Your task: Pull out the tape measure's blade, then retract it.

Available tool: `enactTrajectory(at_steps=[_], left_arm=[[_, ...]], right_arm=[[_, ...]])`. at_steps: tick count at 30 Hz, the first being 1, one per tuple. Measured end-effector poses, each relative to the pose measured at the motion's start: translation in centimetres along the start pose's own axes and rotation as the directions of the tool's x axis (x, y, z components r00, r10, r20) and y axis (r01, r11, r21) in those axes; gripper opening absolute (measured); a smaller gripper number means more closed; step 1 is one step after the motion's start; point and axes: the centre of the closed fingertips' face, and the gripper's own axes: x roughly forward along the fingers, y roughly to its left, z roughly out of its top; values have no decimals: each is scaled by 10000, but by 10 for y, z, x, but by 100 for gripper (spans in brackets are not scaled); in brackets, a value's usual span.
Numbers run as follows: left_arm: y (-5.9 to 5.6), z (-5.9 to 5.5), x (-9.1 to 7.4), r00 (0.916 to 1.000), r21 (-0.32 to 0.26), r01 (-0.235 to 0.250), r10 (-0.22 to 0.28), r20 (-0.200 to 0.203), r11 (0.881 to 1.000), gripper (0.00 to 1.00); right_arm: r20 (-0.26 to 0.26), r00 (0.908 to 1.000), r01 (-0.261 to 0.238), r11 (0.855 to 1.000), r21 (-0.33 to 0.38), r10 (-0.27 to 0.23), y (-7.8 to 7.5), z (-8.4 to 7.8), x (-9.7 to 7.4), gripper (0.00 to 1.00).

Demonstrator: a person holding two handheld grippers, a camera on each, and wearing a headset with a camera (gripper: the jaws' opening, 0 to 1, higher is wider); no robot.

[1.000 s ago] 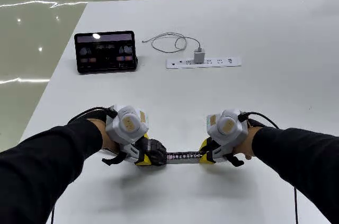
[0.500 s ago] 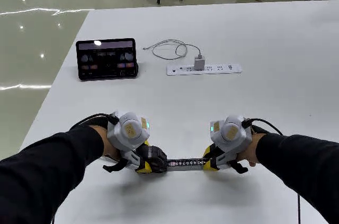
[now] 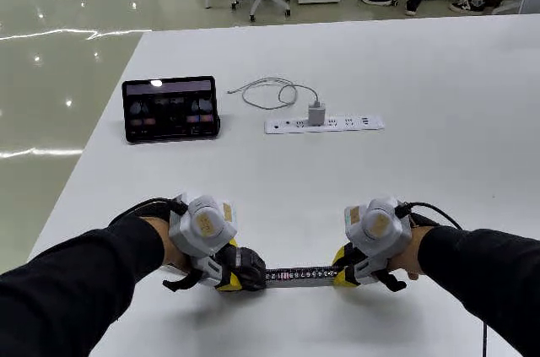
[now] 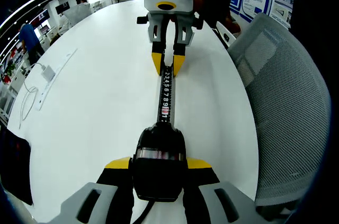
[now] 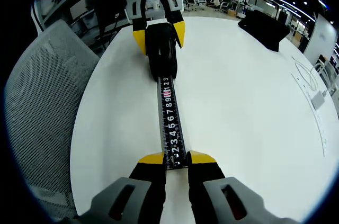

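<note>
White matte tabletop [image 3: 380, 188], smooth; at its near edge the left gripper [image 3: 239, 268], yellow-tipped jaws, was clamped around the tape measure case [image 4: 159, 166], black, rounded and sitting on the table. From it the blade [image 5: 169, 115], a thin flat pale strip with black numerals and a red mark, ran straight along the surface to the right gripper [image 3: 344, 274], jaws pinched nearly together on its end. Gripper views gave readable numerals and a grey mesh chair back [image 4: 286, 113] beside the table. Head view gave, farther out, a dark glossy tablet [image 3: 170, 108], a white power strip [image 3: 325, 123] with a charger [image 3: 317, 89] plugged in and a looped cable [image 3: 268, 83], then shiny floor [image 3: 67, 28].
</note>
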Motion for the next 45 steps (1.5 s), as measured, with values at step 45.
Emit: enactTrajectory(at_steps=[45], left_arm=[[0, 0, 1, 9999, -57, -99, 99, 63, 9999, 31]], right_arm=[[54, 9995, 307, 9991, 309, -309, -2, -24, -15, 10]])
